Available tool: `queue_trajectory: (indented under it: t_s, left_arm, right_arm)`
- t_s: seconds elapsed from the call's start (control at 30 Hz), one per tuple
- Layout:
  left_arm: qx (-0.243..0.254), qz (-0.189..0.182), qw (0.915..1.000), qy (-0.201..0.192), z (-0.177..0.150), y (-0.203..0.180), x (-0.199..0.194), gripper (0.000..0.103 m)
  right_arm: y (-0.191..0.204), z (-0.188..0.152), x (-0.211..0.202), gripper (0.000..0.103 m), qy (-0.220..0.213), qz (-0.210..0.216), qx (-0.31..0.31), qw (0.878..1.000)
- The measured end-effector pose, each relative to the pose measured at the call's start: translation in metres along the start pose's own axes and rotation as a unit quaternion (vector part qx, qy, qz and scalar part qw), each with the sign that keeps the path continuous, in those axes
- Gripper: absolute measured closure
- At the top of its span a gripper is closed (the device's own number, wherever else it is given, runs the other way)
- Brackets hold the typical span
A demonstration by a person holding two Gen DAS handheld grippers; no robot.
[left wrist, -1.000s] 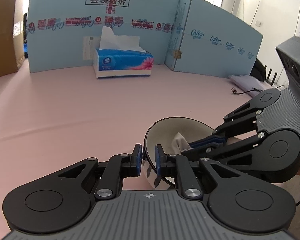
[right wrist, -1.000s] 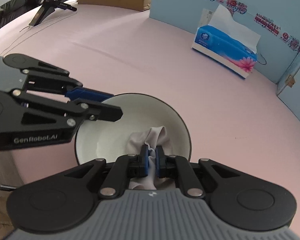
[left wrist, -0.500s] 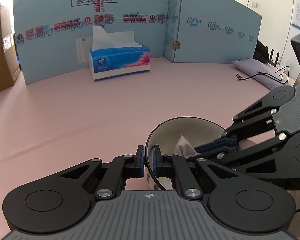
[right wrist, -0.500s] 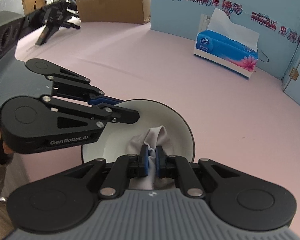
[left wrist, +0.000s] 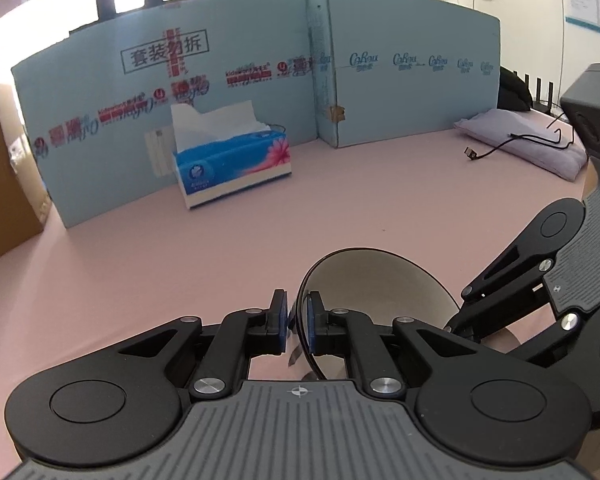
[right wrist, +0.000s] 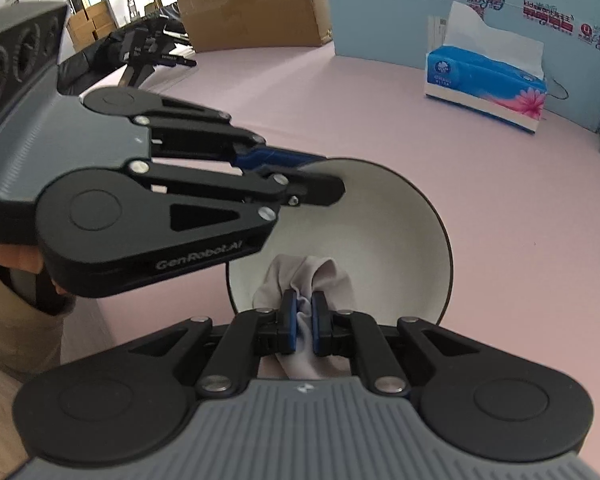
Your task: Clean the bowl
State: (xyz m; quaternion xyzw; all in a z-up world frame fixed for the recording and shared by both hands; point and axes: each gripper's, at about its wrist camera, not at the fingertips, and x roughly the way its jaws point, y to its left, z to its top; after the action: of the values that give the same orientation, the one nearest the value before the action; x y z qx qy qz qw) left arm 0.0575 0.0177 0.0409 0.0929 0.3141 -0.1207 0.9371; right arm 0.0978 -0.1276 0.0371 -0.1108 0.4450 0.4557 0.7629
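Pink cloth covers the tabletop (left wrist: 180, 264), with a blue cardboard screen (left wrist: 220, 80) standing along the back and one tissue box (left wrist: 232, 164) in front of it. Off to the side sit a brown carton (right wrist: 252, 0) and a black cable (left wrist: 512, 140) lying over a pale pillow-like bundle.

One bowl (right wrist: 380, 220), white inside with a dark rim, is held up off the pink surface and tipped, its mouth turned toward the right claw (right wrist: 304, 316). The left claw (left wrist: 296, 320) is clenched on the bowl's near rim, one pad inside the wall and one outside.

The right claw is clamped on one bunched grey-white rag (right wrist: 308, 276), which pokes forward from between the fingers and touches the lower inner wall of the bowl. So the bowl's hollow lies straight ahead of the rag hand and slightly above it; the wiping looks to be under way, and the next sweep would likely run up and around that inner wall.

Two claws, one bowl, one rag.
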Motion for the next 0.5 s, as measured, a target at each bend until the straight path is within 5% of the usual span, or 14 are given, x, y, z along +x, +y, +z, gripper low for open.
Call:
queue_trajectory:
  t_s: [0.5]
  left_arm:
    - [0.002, -0.006, 0.9999, -0.011, -0.0013, -0.002, -0.0044, 0.089]
  right_arm:
    - [0.003, -0.0051, 0.0026, 0.095, 0.021, -0.093, -0.08, 0.992]
